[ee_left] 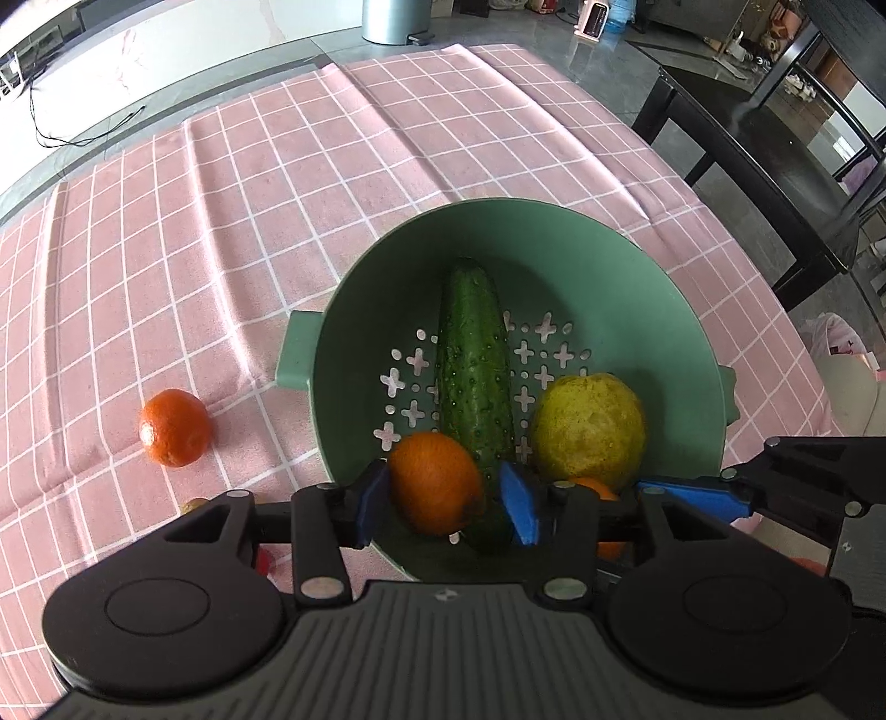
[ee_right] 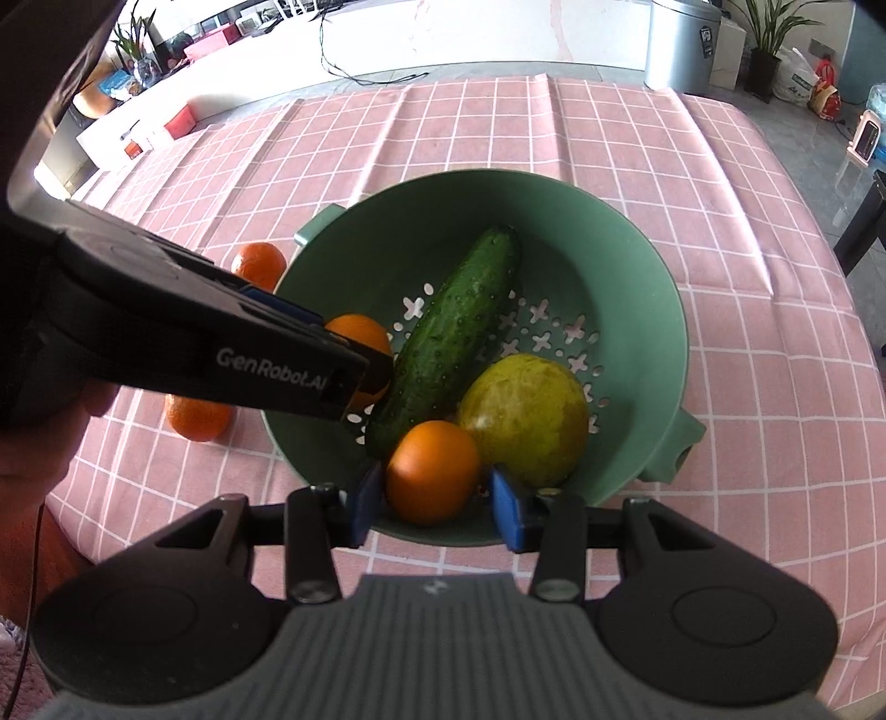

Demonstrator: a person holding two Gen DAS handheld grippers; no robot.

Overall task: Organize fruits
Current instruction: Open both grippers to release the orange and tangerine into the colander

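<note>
A green colander (ee_left: 554, 243) (ee_right: 554, 221) stands on the pink checked cloth. In it lie a cucumber (ee_left: 476, 365) (ee_right: 459, 327) and a yellow-green round fruit (ee_left: 590, 429) (ee_right: 526, 418). My left gripper (ee_left: 448, 501) is shut on an orange (ee_left: 434, 482) over the colander's near side; it shows in the right wrist view (ee_right: 360, 338) too. My right gripper (ee_right: 437, 495) is shut on a second orange (ee_right: 432, 471) just over the near rim; its blue finger (ee_left: 692, 490) reaches in from the right. A loose orange (ee_left: 174, 426) (ee_right: 257, 266) lies left of the colander.
Another orange (ee_right: 199, 418) lies on the cloth beneath the left gripper. A black table (ee_left: 775, 166) stands off the cloth's right edge. A metal bin (ee_left: 387, 22) (ee_right: 684, 44) stands on the floor beyond the table.
</note>
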